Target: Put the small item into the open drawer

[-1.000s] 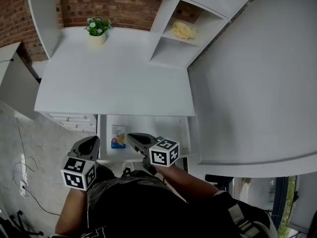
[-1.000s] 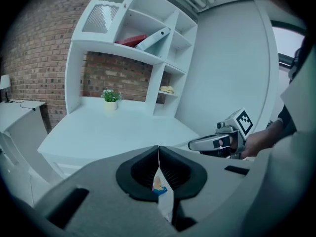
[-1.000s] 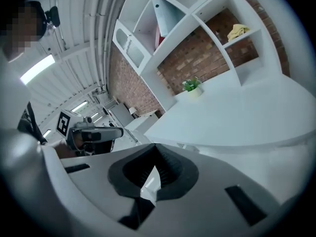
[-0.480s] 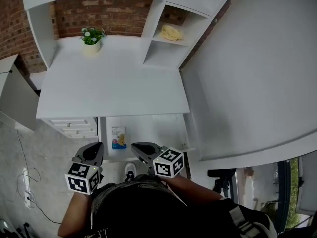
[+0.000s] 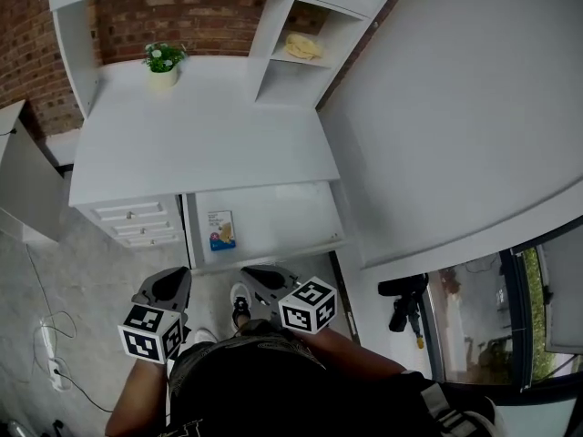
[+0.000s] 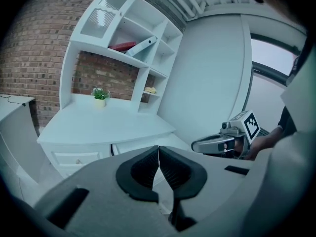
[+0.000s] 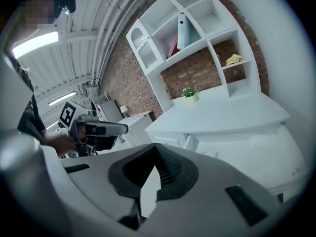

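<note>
I hold the left gripper [image 6: 158,157] and the right gripper [image 7: 156,158] side by side just in front of the open drawer [image 5: 284,215], each with its jaws pressed together on nothing, while the small item [image 5: 219,230] lies flat inside that drawer near its left wall.

Free way down into open drawer [image 5: 282,221]; desktop [image 5: 200,144] edge behind, small packet [image 5: 221,230] at left.
</note>
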A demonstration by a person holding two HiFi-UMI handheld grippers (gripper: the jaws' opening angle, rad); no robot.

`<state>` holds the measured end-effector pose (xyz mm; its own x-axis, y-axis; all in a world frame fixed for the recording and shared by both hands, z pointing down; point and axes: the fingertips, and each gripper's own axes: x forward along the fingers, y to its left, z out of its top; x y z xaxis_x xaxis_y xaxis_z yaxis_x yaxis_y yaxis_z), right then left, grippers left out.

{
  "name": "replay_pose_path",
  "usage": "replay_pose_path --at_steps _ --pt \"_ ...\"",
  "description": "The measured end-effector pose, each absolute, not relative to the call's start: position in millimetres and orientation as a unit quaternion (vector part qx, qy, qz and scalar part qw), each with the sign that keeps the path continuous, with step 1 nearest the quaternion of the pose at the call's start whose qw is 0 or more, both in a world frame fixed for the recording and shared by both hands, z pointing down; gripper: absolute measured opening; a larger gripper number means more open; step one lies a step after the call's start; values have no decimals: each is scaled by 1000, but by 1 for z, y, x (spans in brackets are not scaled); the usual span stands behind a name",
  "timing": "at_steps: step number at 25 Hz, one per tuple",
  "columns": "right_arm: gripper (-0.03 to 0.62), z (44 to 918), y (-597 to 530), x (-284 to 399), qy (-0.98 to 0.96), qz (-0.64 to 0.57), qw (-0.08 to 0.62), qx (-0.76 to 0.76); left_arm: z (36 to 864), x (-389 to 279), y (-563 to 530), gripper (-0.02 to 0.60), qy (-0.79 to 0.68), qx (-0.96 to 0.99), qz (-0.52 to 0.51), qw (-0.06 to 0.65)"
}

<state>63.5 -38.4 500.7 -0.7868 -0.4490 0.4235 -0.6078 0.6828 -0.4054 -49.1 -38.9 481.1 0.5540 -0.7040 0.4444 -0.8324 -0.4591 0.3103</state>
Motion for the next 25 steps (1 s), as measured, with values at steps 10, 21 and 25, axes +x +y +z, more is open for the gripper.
replay_pose_path --at_steps 10,21,25 --pt "3 501 20 59 -893 271 143 331 485 -51 11 20 -415 866 137 244" --pt "3 500 33 68 -891 264 144 340 480 -47 23 20 -417 868 136 233" --pt "3 498 33 74 -891 263 143 342 479 -41 24 20 -418 868 134 232"
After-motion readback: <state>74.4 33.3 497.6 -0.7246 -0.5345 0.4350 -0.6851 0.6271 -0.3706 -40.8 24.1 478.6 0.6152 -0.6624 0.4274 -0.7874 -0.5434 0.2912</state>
